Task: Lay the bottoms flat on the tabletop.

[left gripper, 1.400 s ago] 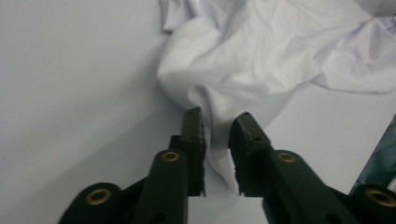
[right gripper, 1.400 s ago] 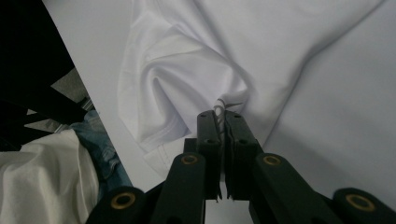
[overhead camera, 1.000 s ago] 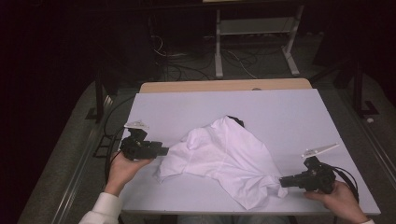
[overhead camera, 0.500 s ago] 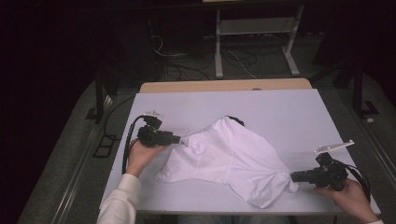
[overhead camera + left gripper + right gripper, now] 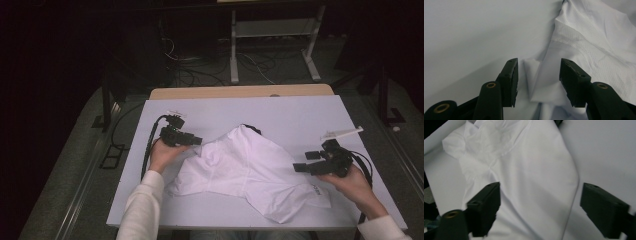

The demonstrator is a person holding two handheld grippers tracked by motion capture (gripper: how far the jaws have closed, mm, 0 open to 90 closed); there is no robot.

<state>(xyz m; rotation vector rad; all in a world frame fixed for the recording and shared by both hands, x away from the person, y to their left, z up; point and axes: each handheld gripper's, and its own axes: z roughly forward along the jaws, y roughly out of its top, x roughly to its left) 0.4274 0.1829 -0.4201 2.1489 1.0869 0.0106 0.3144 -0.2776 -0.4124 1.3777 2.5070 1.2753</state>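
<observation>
White shirt (image 5: pixel 250 170) spread on a table (image 5: pixel 290 112), a gripper at each end.

Left gripper (image 5: pixel 199 142): jaws apart, a fold of sleeve between them, unpinched. Right gripper (image 5: pixel 306 161): jaws just sprung wide, released, hem below them (a small dark label (image 5: pixel 317 189) there is unreadable).

So the right gripper (image 5: pixel 305 161) let go of the white shirt (image 5: pixel 247 172): its jaws have just been opening and now stand wide apart, lifted a bit off the cloth's near right corner, which dropped flat on the table (image 5: pixel 280 112). The left gripper (image 5: pixel 196 141) slid from the shirt's left edge up to its far left corner (jaws apart, a fold of cloth sitting between them, not pinched). The shirt itself got stretched out flatter and wider than before.
</observation>
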